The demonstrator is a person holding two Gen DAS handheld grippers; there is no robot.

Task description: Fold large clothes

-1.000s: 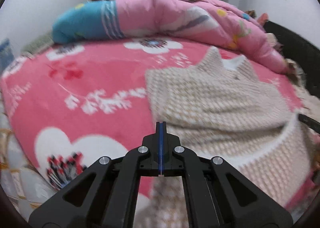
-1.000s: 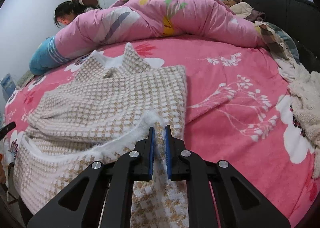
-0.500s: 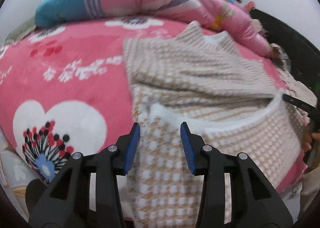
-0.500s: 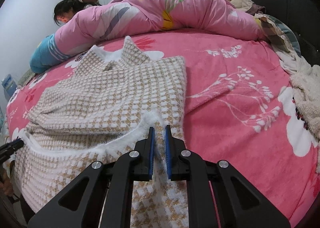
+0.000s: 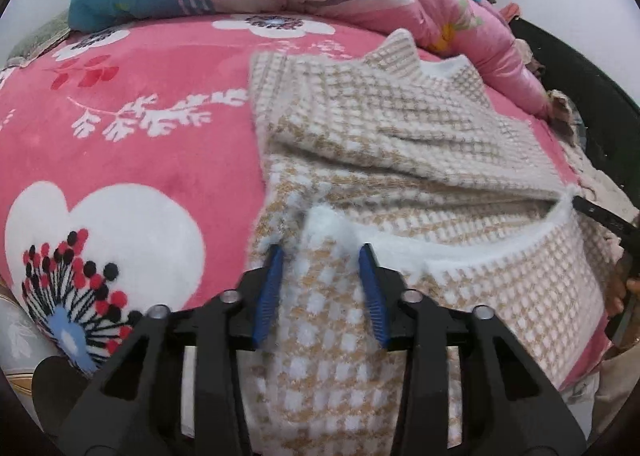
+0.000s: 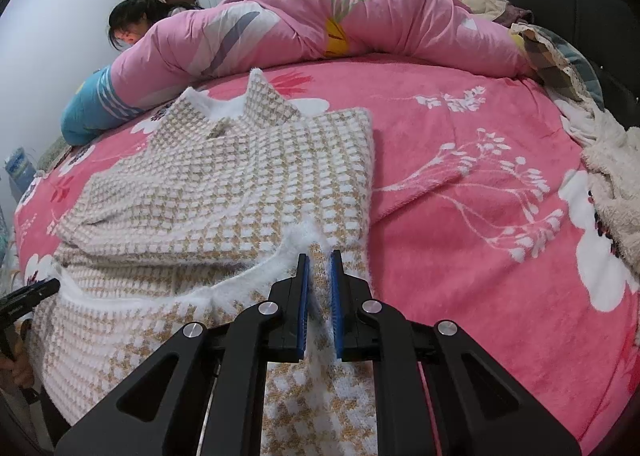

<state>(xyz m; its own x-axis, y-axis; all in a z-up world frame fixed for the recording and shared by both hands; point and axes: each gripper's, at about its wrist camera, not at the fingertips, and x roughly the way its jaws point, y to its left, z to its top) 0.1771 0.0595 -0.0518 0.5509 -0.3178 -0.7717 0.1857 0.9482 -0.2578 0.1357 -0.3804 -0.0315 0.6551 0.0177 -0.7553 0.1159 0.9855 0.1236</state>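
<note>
- On the pink bedspread [image 6: 460,216] lies the checked sweater [image 6: 224,180], partly folded.
- The right gripper [image 6: 319,256] is clenched on its fluffy hem.
- The left gripper [image 5: 320,252] has just been closing around the hem; its pads seem short of pinching.

Left gripper [image 5: 322,256]: tilted downward, 2 blue-padded fingers [image 5: 269,292] parted, having just been closing, fabric lying between them. Right gripper [image 6: 319,262]: tilted downward, fingers clamped tight on fabric.
</note>
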